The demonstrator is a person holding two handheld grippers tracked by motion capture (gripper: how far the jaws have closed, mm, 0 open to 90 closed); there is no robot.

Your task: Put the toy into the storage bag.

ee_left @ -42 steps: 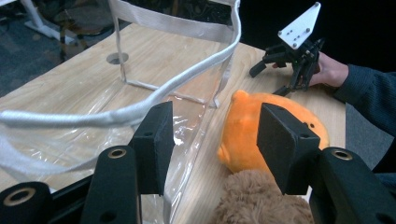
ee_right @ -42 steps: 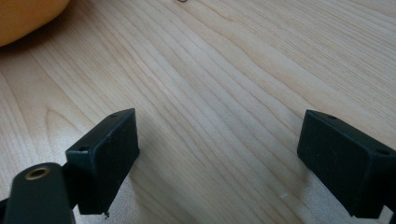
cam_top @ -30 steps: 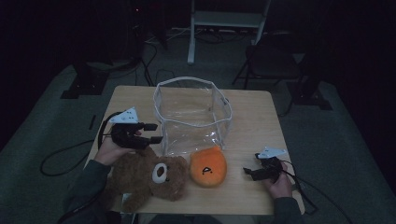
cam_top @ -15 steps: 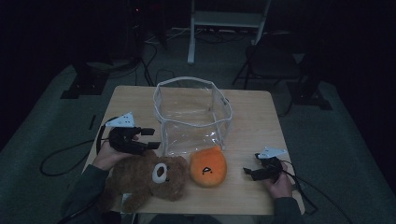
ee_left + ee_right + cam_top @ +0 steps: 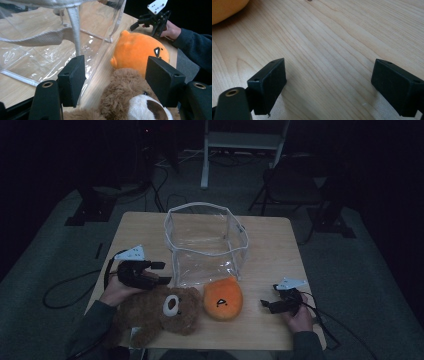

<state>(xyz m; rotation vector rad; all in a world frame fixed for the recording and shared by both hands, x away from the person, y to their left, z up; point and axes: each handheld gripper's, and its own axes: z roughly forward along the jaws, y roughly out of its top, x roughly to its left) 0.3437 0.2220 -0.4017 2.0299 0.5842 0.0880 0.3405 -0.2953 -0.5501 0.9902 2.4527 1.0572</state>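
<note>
A brown teddy bear (image 5: 155,312) lies at the table's near left, with a round orange plush (image 5: 222,298) to its right. Behind them stands a clear plastic bag (image 5: 207,242) with white trim. My left gripper (image 5: 164,273) hovers just above the bear's head, pointing right toward the bag's lower corner. Its jaws have just been opening and stand open, their pads clear of the bear (image 5: 130,107) below them. Beyond that gripper (image 5: 116,80) sits the orange plush (image 5: 137,50). My right gripper (image 5: 265,304) rests open on the wood to the right of the plush, nothing between its jaws (image 5: 327,75).
The wooden table (image 5: 270,245) has bare wood right of the bag. Cables (image 5: 65,290) trail off both near corners. A chair (image 5: 295,185) and a white stand (image 5: 240,140) are on the dark floor beyond the far edge.
My left gripper's jaws stand wider apart than before, and the hand has shifted slightly toward the bear. The right gripper and the toys have not moved.
</note>
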